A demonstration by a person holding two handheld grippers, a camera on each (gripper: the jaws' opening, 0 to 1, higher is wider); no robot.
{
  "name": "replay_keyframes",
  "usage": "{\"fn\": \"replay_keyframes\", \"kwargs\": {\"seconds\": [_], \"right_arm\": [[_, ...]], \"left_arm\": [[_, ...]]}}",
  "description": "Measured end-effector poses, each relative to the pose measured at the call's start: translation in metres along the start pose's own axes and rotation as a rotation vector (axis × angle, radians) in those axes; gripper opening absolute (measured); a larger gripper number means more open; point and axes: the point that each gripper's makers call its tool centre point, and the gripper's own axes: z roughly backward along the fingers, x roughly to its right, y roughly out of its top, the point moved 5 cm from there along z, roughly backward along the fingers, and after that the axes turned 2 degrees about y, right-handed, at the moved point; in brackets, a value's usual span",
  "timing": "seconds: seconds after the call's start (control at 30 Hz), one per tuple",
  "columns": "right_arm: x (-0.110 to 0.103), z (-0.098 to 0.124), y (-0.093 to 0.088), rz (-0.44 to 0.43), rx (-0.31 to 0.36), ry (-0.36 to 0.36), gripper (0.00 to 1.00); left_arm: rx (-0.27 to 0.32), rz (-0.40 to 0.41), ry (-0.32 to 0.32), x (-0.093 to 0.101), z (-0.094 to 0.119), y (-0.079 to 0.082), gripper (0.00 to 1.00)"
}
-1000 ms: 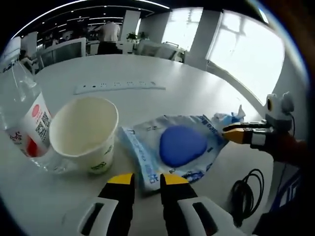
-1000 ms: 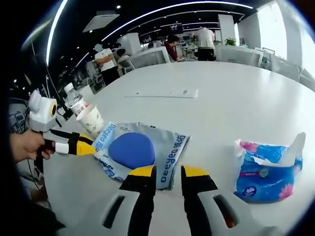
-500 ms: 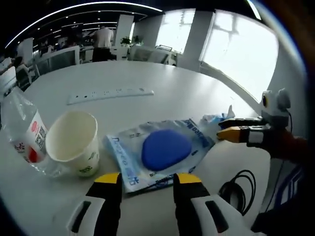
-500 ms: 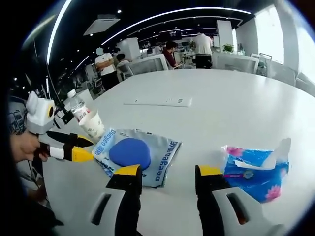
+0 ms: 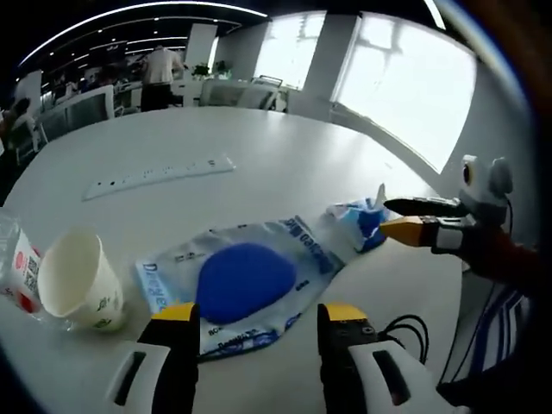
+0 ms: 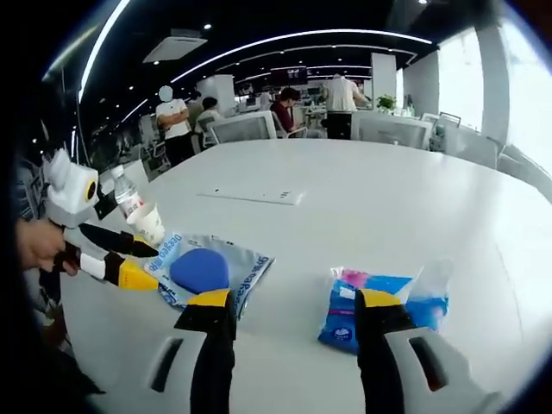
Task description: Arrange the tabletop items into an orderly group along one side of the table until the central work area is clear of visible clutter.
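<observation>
White office table (image 5: 285, 155) runs under both my views, desks and people behind. At the left gripper view's left edge the bottle (image 5: 15, 274) is cut off beside the paper cup (image 5: 76, 280). My left gripper (image 5: 261, 317) hovers jaws apart over the blue-padded pouch (image 5: 246, 278) at lower centre. My right gripper (image 6: 293, 304) spreads wide before the tissue pack (image 6: 379, 302), lower right.
</observation>
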Motion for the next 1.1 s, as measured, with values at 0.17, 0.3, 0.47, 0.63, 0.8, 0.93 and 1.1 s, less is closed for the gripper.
{"fn": "replay_keyframes", "kwargs": {"seconds": [0.17,0.3,0.47,0.63,0.8,0.93,1.1], "right_arm": [[0.021,0.010,-0.001,-0.010,0.014,-0.051,0.52],[0.039,0.015,-0.002,-0.023,0.015,-0.084,0.52],[0.054,0.019,-0.004,-0.036,0.012,-0.112,0.52],[0.067,0.024,-0.008,-0.056,0.005,-0.139,0.53],[0.078,0.026,-0.021,-0.073,-0.018,-0.161,0.54],[0.090,0.029,-0.028,-0.101,-0.040,-0.187,0.54],[0.102,0.032,-0.033,-0.114,-0.052,-0.223,0.51]], "left_arm": [[0.004,-0.030,-0.040,0.019,-0.006,0.012,0.55],[0.012,-0.048,-0.070,0.032,-0.013,0.020,0.55],[0.007,-0.070,-0.107,0.049,-0.023,0.028,0.55],[-0.004,-0.097,-0.153,0.066,-0.034,0.034,0.56],[-0.021,-0.121,-0.193,0.081,-0.045,0.037,0.56],[-0.019,-0.118,-0.235,0.095,-0.053,0.041,0.58],[-0.018,-0.142,-0.273,0.110,-0.064,0.044,0.55]]}}
